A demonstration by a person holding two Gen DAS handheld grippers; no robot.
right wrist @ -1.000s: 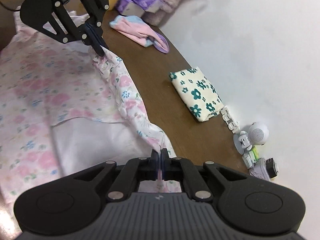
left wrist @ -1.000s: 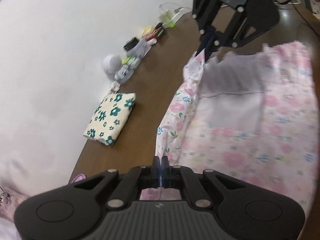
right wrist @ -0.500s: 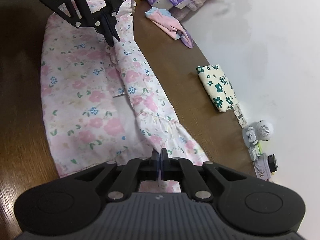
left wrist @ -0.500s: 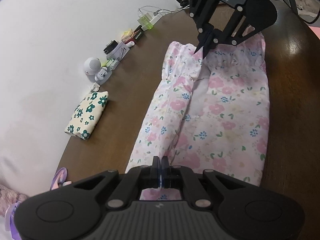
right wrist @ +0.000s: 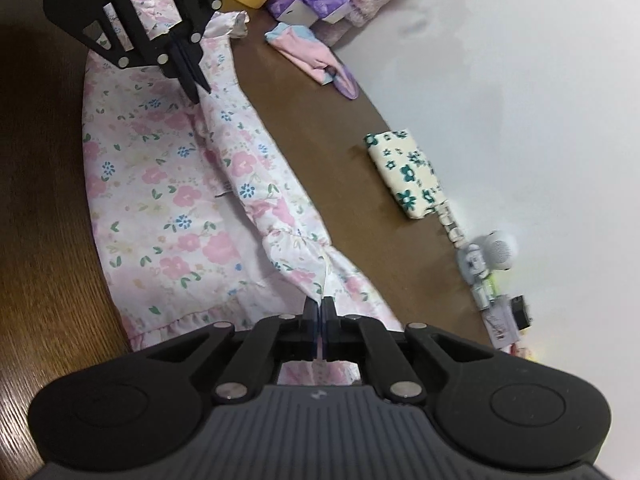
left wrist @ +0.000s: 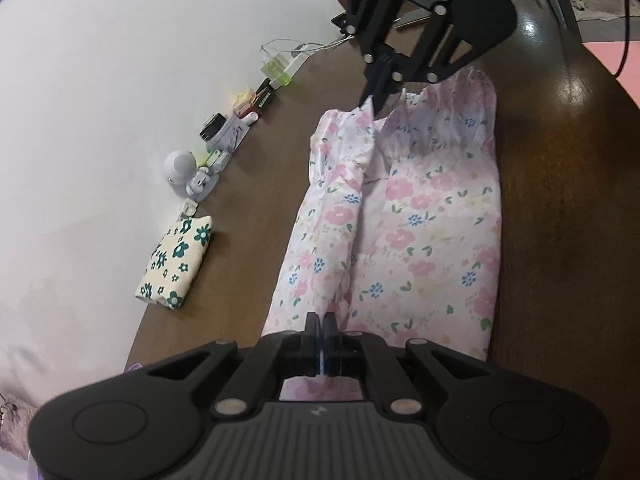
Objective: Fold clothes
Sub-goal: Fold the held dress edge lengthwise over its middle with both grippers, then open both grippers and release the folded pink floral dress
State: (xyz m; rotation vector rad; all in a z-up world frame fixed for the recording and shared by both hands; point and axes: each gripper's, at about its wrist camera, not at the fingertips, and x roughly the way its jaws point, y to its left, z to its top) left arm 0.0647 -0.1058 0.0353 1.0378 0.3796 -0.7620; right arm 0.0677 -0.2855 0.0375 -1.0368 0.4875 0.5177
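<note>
I have the pink floral garment (left wrist: pixel 432 216) lying lengthwise on the brown surface (left wrist: pixel 560 200), filling the middle of both views. My left gripper (left wrist: pixel 322 326) is clamped on the fabric edge at the bottom of its frame, and my right gripper (right wrist: pixel 319 310) pinches the same long edge at the other end. That edge is drawn in over the body as a raised ridge, so I judge the first lengthwise fold is partly made; laying it flat and the cross folds remain. At the left of the left view sit a folded cream cloth with green flowers (left wrist: pixel 176 258), a small white robot figure (left wrist: pixel 182 168) and clutter along the wall, all well clear. Nothing blocks the fold
</note>
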